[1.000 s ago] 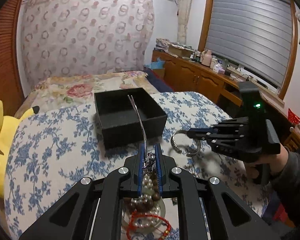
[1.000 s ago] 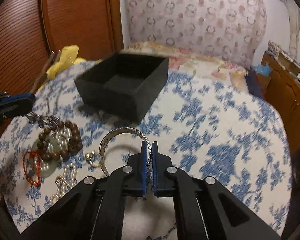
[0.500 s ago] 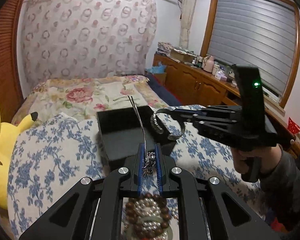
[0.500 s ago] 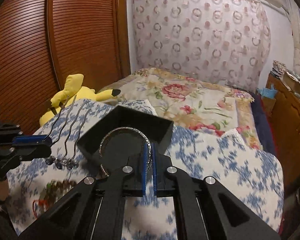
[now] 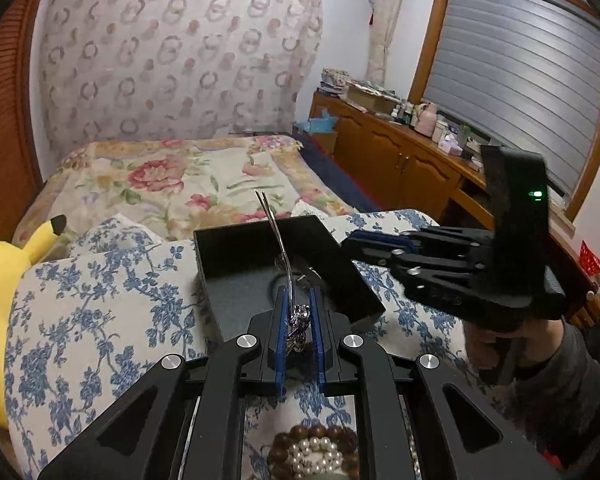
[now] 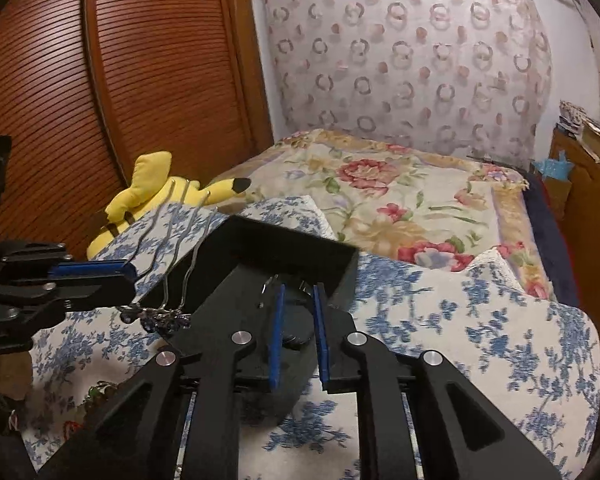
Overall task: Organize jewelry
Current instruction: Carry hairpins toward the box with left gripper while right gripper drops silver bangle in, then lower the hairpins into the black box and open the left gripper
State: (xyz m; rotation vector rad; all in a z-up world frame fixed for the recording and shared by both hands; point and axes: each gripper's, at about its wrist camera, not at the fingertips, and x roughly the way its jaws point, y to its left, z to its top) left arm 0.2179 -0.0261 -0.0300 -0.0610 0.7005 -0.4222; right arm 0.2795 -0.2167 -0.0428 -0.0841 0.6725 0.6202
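A black open box point(image 5: 236, 284) sits on the blue-flowered cloth; it also shows in the right wrist view point(image 6: 284, 248). My left gripper point(image 5: 298, 320) is shut on silver hairpins point(image 5: 278, 248), whose prongs stick up over the box; they also show in the right wrist view point(image 6: 168, 280). My right gripper point(image 6: 298, 320) is open and empty above the box's near wall; in the left wrist view point(image 5: 354, 242) it hovers at the box's right rim. The silver bangle is mostly hidden behind my left fingers inside the box.
A bead and pearl bracelet pile point(image 5: 316, 452) lies on the cloth below my left gripper. A yellow plush toy point(image 6: 152, 196) sits at the table's left. A flowered bed point(image 5: 172, 184) lies behind. A wooden cabinet point(image 5: 400, 160) stands at the right.
My right gripper opened and let go of the silver bangle over the box. My left gripper moved forward with the hairpins, closer to the box.
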